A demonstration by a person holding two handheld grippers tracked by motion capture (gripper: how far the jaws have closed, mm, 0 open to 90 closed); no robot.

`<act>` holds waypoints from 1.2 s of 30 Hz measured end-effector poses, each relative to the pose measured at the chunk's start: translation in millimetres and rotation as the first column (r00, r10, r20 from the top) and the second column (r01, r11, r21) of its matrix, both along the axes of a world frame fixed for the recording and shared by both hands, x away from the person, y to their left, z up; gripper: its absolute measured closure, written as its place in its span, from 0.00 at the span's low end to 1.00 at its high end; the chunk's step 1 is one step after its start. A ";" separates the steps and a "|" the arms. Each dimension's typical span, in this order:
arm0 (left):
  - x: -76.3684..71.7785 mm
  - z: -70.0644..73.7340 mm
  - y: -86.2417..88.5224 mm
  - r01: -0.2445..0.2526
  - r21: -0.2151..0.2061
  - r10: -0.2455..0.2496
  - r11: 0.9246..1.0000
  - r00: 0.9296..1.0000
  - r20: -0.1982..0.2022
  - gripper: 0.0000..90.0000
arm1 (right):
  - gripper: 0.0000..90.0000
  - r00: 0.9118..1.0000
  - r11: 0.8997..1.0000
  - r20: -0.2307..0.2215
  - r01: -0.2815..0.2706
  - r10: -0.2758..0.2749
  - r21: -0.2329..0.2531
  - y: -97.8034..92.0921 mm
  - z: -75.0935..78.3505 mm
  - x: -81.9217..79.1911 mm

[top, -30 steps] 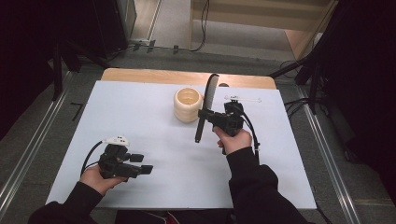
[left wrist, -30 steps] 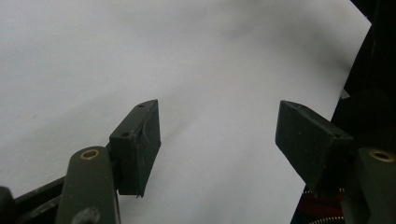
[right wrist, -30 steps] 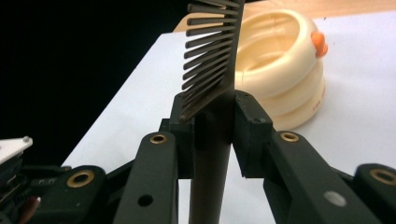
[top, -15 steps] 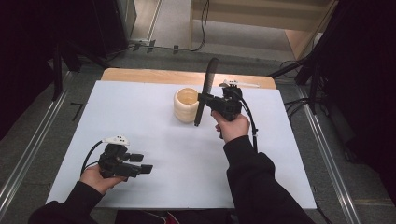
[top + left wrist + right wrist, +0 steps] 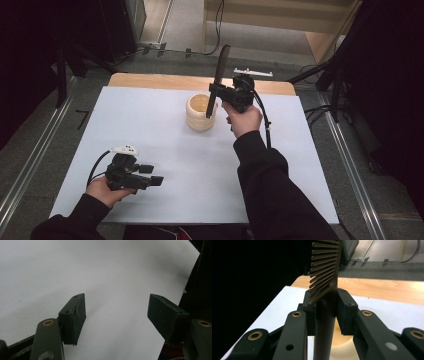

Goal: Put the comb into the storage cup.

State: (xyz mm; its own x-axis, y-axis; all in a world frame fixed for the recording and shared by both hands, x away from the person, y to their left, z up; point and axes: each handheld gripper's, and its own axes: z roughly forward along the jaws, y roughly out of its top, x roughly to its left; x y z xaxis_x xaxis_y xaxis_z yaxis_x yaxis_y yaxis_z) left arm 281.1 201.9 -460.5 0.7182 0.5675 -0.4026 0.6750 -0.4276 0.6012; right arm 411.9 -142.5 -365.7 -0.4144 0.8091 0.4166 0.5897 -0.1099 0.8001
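Note:
A dark brown comb (image 5: pixel 218 75) stands almost upright in my right gripper (image 5: pixel 214 92), which is shut on its handle just below the teeth. In the right gripper view the comb (image 5: pixel 325 270) rises between the two pads (image 5: pixel 345 310), teeth to the left. Its lower end hangs over the mouth of a cream-coloured round cup (image 5: pixel 201 112) at the back middle of the white table (image 5: pixel 165 150); the cup (image 5: pixel 342 347) shows pale below the jaws. My left gripper (image 5: pixel 152 175) rests at the front left, open, with nothing between its fingers (image 5: pixel 73 317).
A strip of bare wood (image 5: pixel 150 81) runs along the table's far edge. Beyond it lie grey floor, cables and dark stands. A small white bracket (image 5: pixel 252 72) sits behind the right gripper.
My right gripper has carried the comb away from me and up, bringing its lower end over the cup. The left gripper has stayed where it was.

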 end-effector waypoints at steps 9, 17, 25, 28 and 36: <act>0.0 -0.9 -1.2 0.013 0.000 -0.013 1.000 1.000 -0.001 0.35 | 0.77 0.999 0.999 0.045 0.023 -0.021 -0.049 14.2 0.0 17.6; 0.2 -1.0 -1.2 0.018 0.003 -0.018 1.000 1.000 -0.005 0.35 | 0.77 0.997 0.997 0.063 0.047 -0.043 -0.066 17.9 -7.9 28.1; 1.3 -1.6 -0.1 0.012 0.002 -0.012 1.000 1.000 -0.005 0.35 | 0.77 0.995 0.997 0.087 0.052 -0.046 -0.063 18.0 -20.2 33.8; 1.3 -2.0 -0.4 0.012 0.005 -0.012 1.000 1.000 -0.005 0.35 | 0.77 0.996 0.996 0.079 0.049 -0.044 -0.069 19.4 -25.1 35.2; 1.6 -2.3 -0.2 0.015 0.013 -0.015 1.000 1.000 -0.008 0.35 | 0.77 0.997 0.996 0.073 0.039 -0.033 -0.083 23.7 -36.5 36.0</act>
State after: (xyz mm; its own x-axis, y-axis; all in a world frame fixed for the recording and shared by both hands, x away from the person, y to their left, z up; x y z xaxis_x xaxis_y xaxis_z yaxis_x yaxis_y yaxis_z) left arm 282.7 201.7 -462.8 0.7237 0.5615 -0.4011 0.6729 -0.4454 0.5906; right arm 447.9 -118.8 -402.2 -0.4102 0.8550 0.3172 0.5279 -0.0610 0.8471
